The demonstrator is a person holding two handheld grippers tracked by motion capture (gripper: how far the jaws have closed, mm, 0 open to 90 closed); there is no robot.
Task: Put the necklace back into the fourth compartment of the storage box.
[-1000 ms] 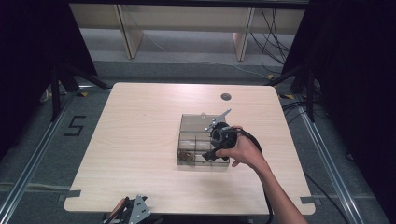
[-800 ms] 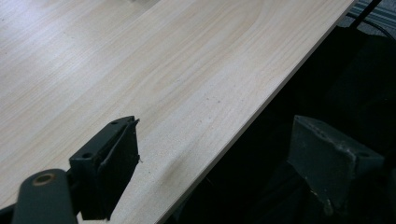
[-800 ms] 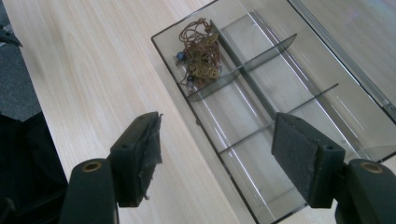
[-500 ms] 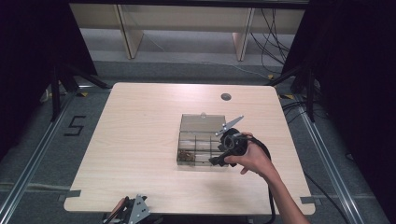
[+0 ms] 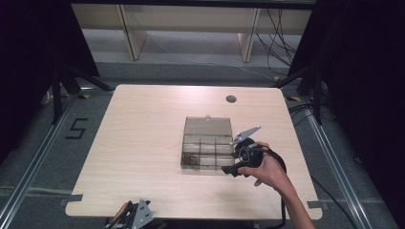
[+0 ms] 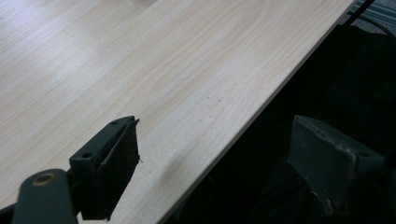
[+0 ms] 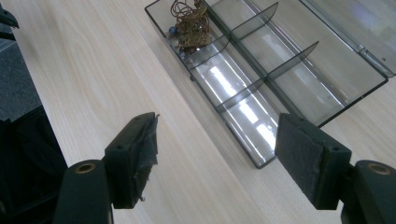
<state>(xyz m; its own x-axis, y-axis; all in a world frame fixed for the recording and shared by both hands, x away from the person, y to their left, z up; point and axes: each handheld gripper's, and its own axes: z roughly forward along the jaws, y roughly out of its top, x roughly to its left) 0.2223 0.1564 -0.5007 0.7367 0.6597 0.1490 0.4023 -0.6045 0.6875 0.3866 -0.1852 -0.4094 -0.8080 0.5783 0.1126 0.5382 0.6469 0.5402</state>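
Observation:
A smoky clear compartment box lies on the pale wooden table with its lid folded back. A brown tangle of chain fills its near-left compartment, and in the right gripper view the tangle sits at the top. A hand holds my right gripper just off the box's right end, low over the table. Its jaws have just been opening and have nothing between them. My left gripper hangs at the table's near edge, open and empty, one jaw over the wood, the other past the edge.
A round cable hole sits near the table's far right. The box's other compartments look bare. Wooden shelving stands behind the table, and stand legs and cables lie on the floor at both sides. A black cable trails from the right gripper.
The right gripper has slid rightward and slightly toward the near edge, from over the box's right side to beside it. The left gripper has stayed put.

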